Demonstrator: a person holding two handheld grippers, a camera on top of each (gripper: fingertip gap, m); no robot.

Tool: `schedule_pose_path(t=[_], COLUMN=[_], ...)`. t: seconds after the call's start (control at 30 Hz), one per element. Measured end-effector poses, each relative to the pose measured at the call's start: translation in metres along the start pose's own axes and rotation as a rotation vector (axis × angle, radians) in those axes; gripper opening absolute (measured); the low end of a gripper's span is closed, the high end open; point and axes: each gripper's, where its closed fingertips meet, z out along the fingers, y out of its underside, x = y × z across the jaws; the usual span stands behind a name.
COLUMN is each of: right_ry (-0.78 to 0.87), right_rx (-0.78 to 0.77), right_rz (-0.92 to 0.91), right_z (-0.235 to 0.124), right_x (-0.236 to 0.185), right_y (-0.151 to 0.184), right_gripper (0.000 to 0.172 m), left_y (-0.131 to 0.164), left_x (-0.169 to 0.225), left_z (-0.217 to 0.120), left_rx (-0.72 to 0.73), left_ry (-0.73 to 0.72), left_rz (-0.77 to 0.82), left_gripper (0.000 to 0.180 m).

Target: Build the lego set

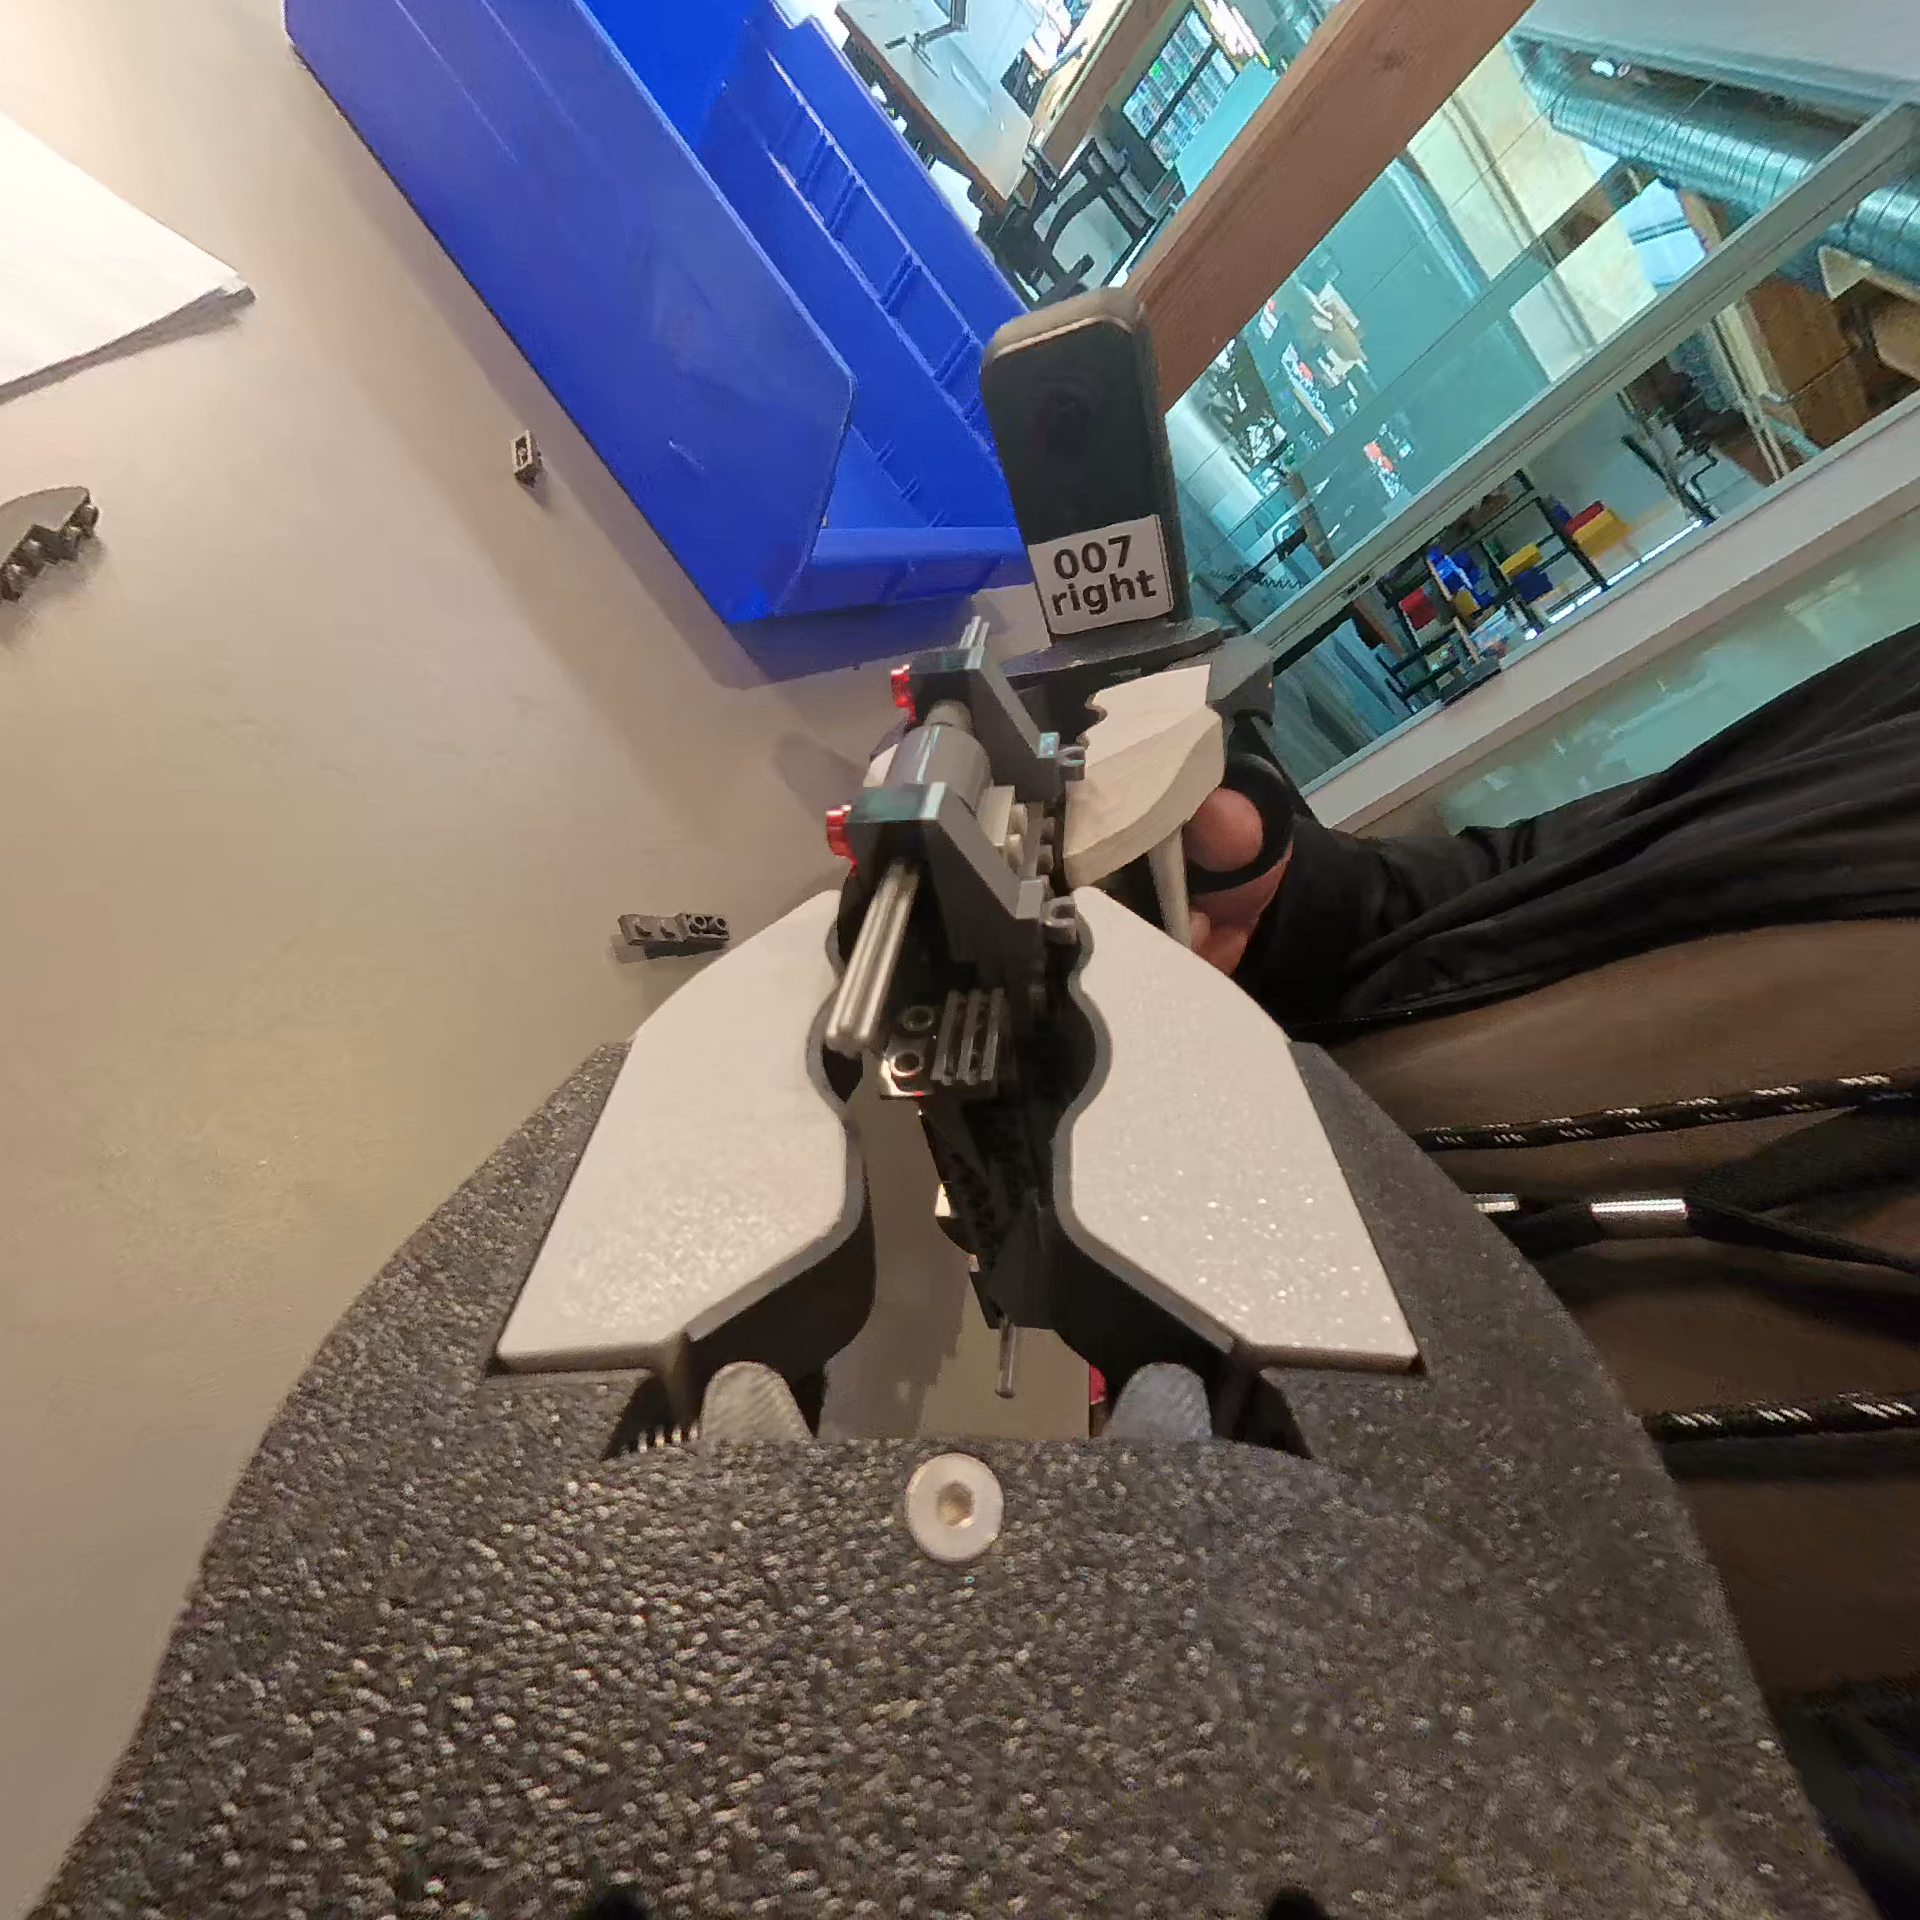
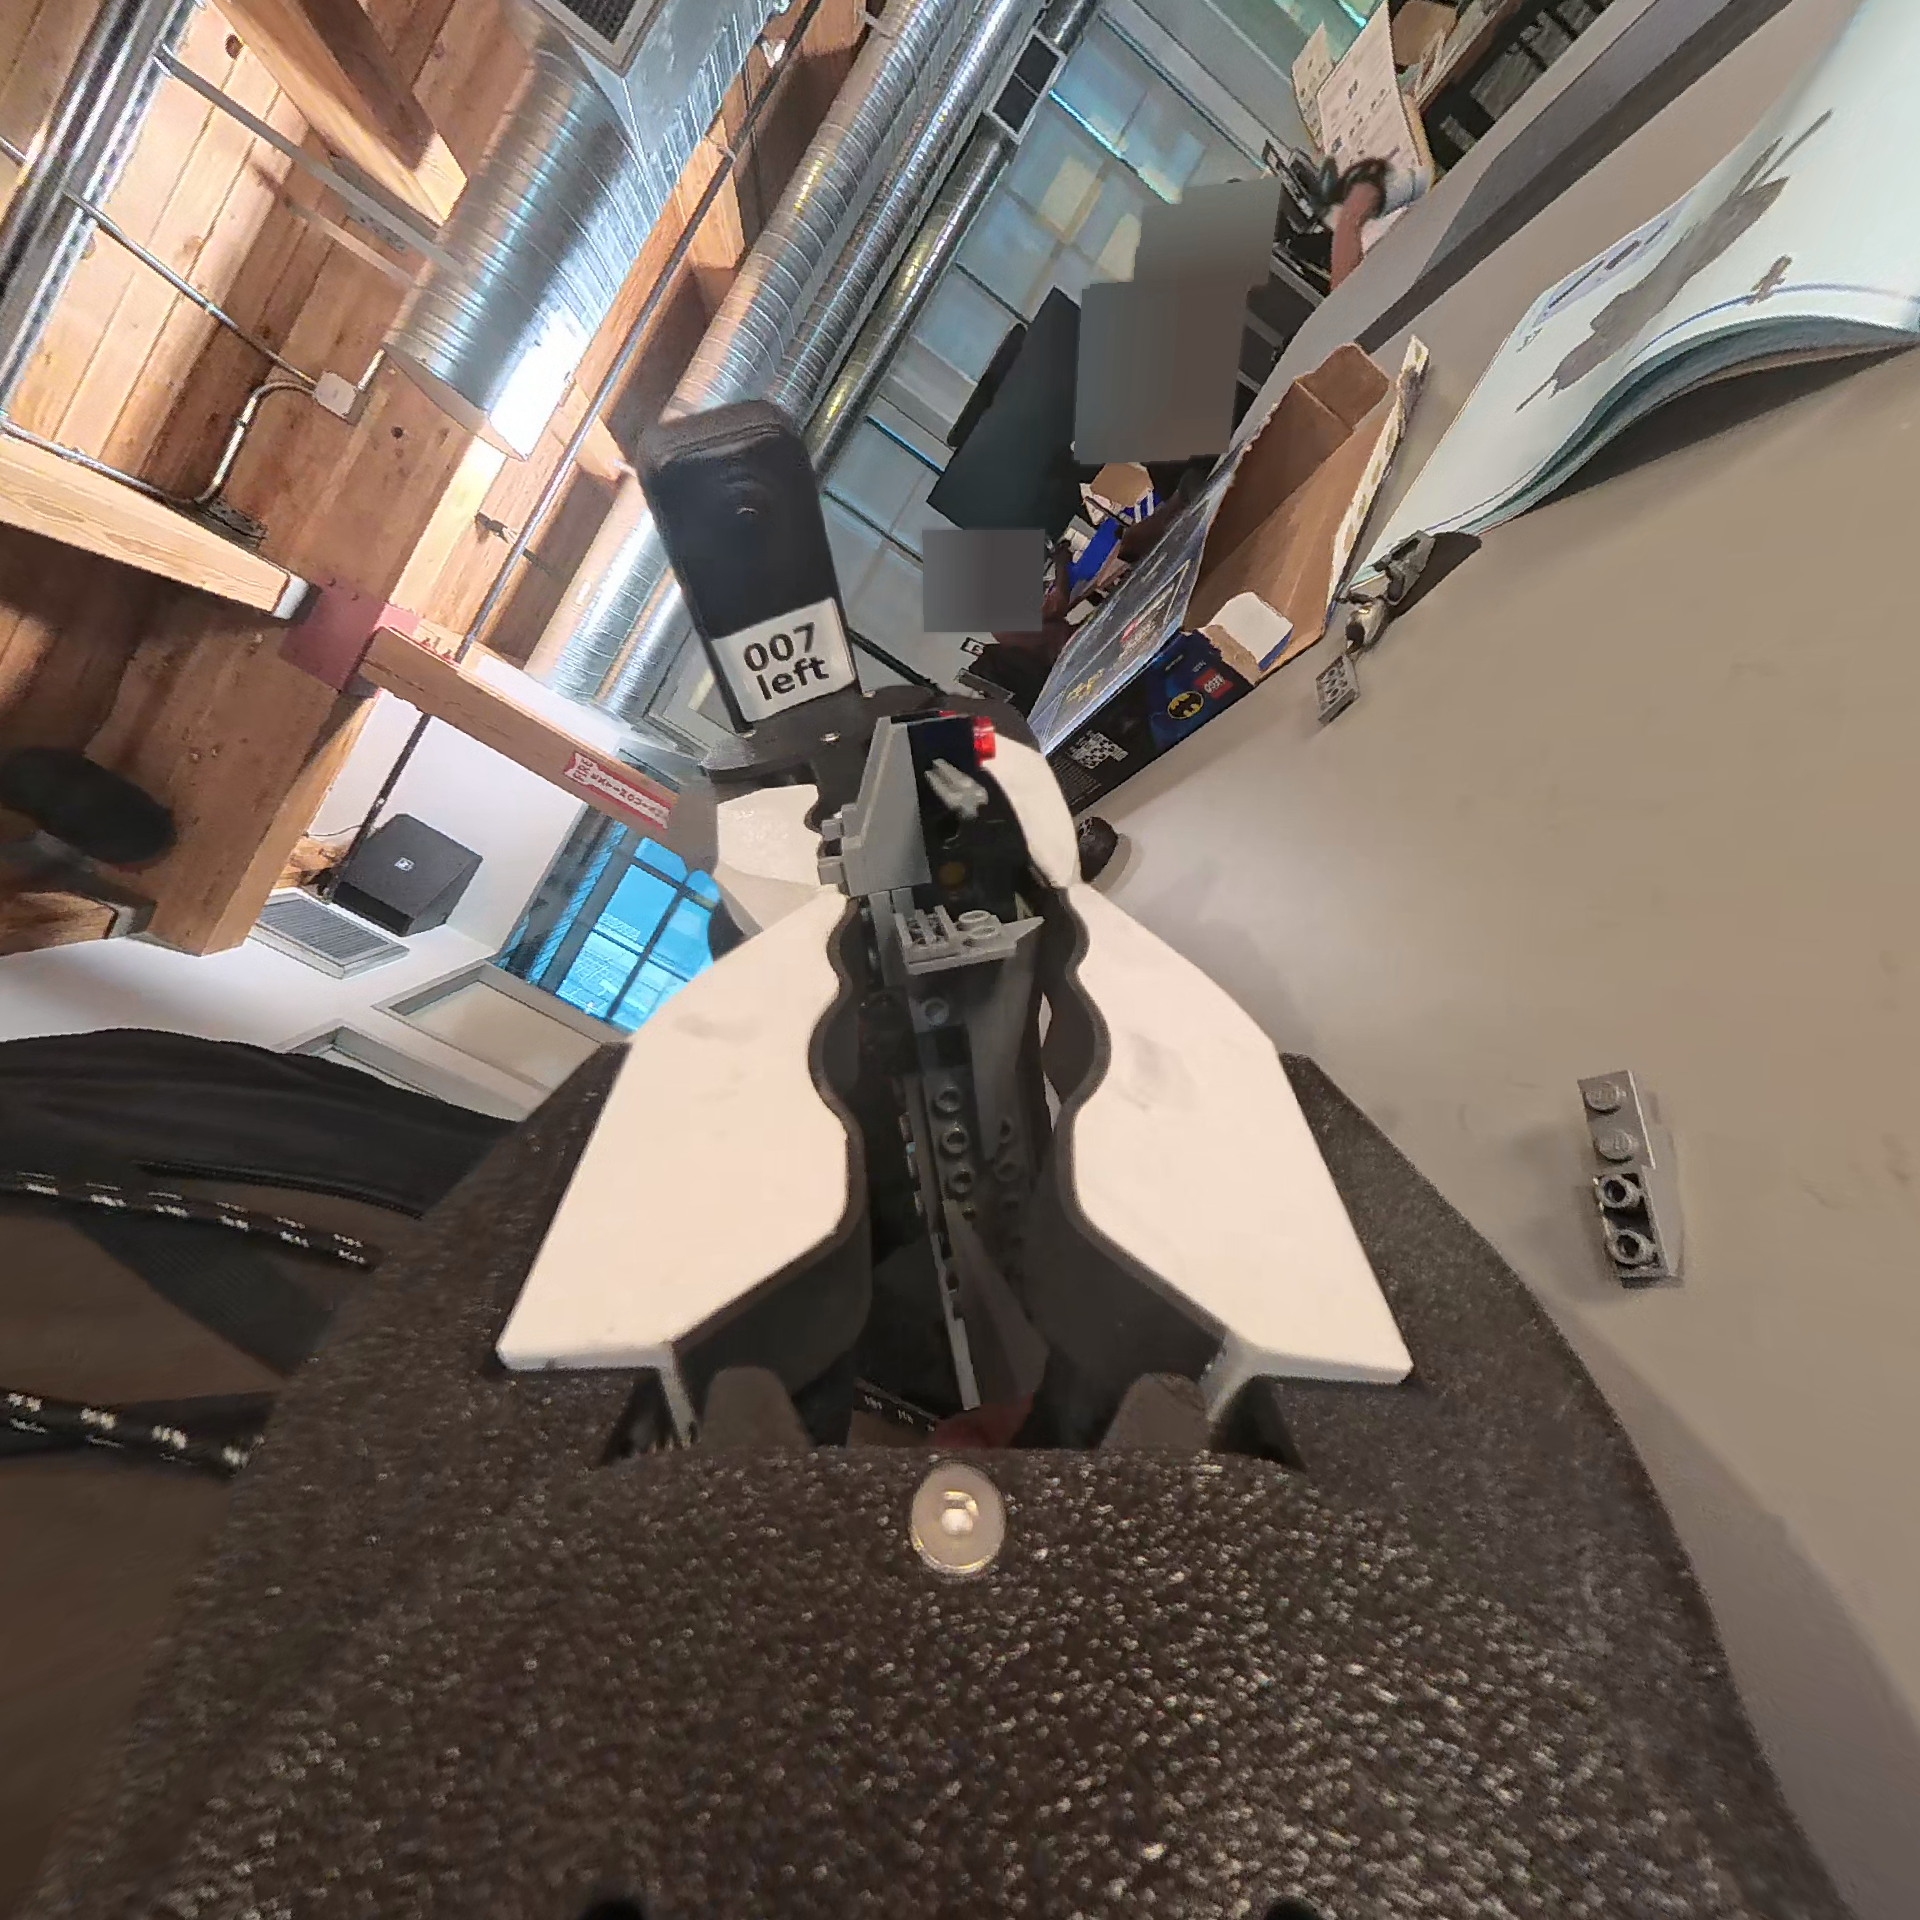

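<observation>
Brick-built model (image 1: 966, 935): dark grey and black plates, light grey rods, red round studs on one edge; held in the air above the table (image 1: 260, 935), between both grippers. Left gripper (image 1: 961, 977): white fingers (image 1: 727, 1091) pinching the model at its near end. Right gripper (image 2: 956, 935): white fingers (image 2: 1174, 1091) pinching the same model from the opposite end. Each gripper carries a black camera bearing a white printed label. Loose grey brick pieces (image 1: 670, 933) on the table nearby; blue plastic bin (image 1: 644, 270) farther off; open instruction booklet (image 2: 1662, 312) and printed cardboard box (image 2: 1164, 623) with branding at the far side.
</observation>
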Motion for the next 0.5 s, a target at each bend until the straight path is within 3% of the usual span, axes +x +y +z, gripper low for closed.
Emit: schedule_pose_path(t=[0.37, 0.5], right_ry=[0.197, 0.429], right_rx=[-0.050, -0.113], right_rz=[-0.135, -0.306], right_z=[-0.020, -0.053], right_x=[0.010, 0.038], right_y=[-0.007, -0.019], right_gripper=[0.049, 0.048], left_y=[0.005, -0.006], left_x=[-0.019, -0.037], left_z=[-0.012, -0.031], left_rx=[0.180, 0.264], left_ry=[0.071, 0.051], left_rz=[-0.265, -0.325], left_gripper=[0.032, 0.032])
